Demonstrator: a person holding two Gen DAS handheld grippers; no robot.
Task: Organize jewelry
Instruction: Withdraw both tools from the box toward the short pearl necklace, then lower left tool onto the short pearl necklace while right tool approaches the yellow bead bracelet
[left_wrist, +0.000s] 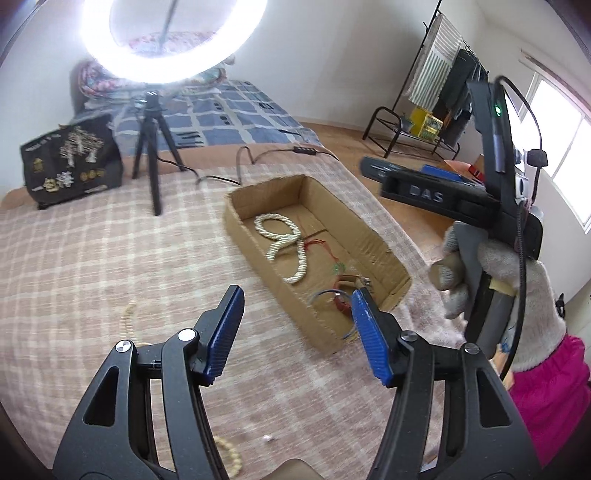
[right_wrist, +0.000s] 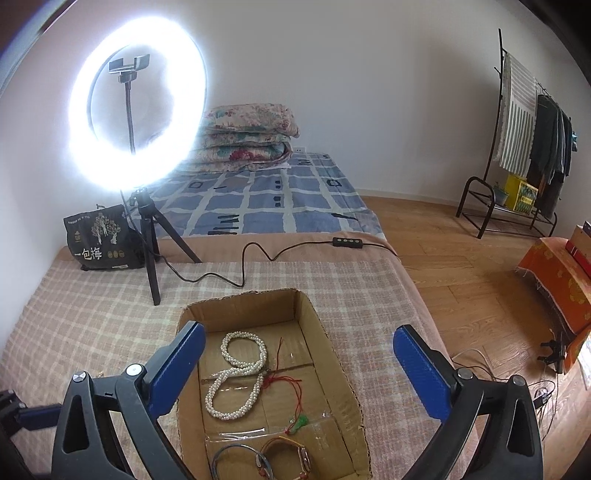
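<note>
Left gripper (left_wrist: 297, 304) and right gripper (right_wrist: 295, 350) hang open and empty above the cardboard box (right_wrist: 314, 317); inside, a limp, light pearl necklace (right_wrist: 236, 376), likely best pinched mid-strand.

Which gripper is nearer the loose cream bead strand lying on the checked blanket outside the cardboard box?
Left. The left gripper hangs open right beside the cream bead strand; the right gripper sits open over the cardboard box, away from it.

The right gripper (right_wrist: 295, 363) is hovering over the cardboard box (right_wrist: 317, 332) on the bed (right_wrist: 92, 314), jaws standing wide and empty; a pearl necklace (right_wrist: 236, 376) and bracelets (right_wrist: 258, 459) are lying inside.
</note>
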